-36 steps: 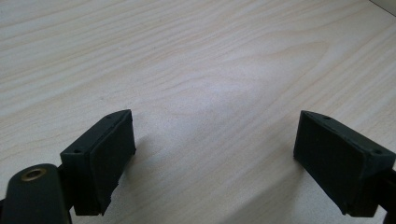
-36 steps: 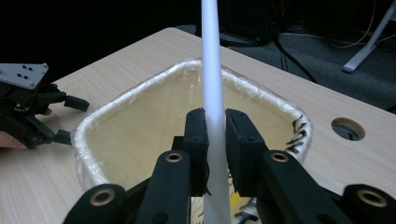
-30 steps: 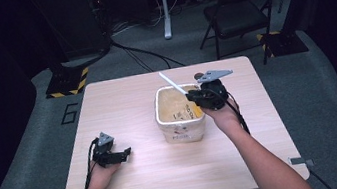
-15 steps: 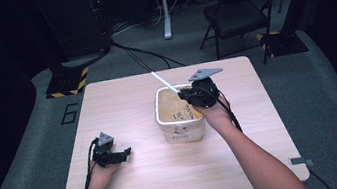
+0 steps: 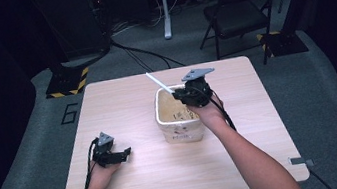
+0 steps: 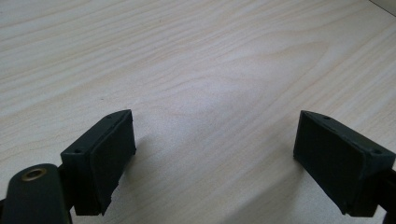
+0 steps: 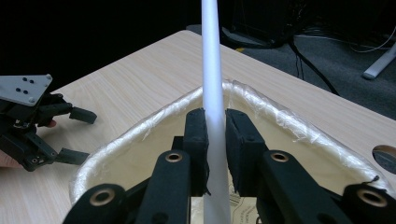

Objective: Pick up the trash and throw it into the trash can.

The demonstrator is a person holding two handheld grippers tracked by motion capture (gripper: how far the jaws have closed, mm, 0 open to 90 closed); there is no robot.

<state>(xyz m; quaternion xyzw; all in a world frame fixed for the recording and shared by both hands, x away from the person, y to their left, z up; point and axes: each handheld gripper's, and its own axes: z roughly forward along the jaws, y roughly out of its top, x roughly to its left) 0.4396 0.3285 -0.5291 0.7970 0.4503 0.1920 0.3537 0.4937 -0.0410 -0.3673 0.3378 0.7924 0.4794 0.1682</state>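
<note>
One wooden table carries everything here, and the white tub standing near its middle serves as the landmark. One folding chair stands on the grey floor well beyond the tub, past the table's far edge. One tub is present: a rounded-square plastic container with a clear film liner folded over its rim, its inner walls tinted tan.

Two handheld grippers are at work. One right gripper hovers above the tub's far right corner, its forearm reaching in from the near side along the tub's right flank. Its two black jaws are pinched tight on one white rod, a slim straight stick whose lower end drops inside the tub, while its upper end slants up and away over the tub's far left rim. One left gripper rests on the table well to the near left of the tub, clear of it; its two jaws stand spread wide with bare wood between them and nothing held.
</note>
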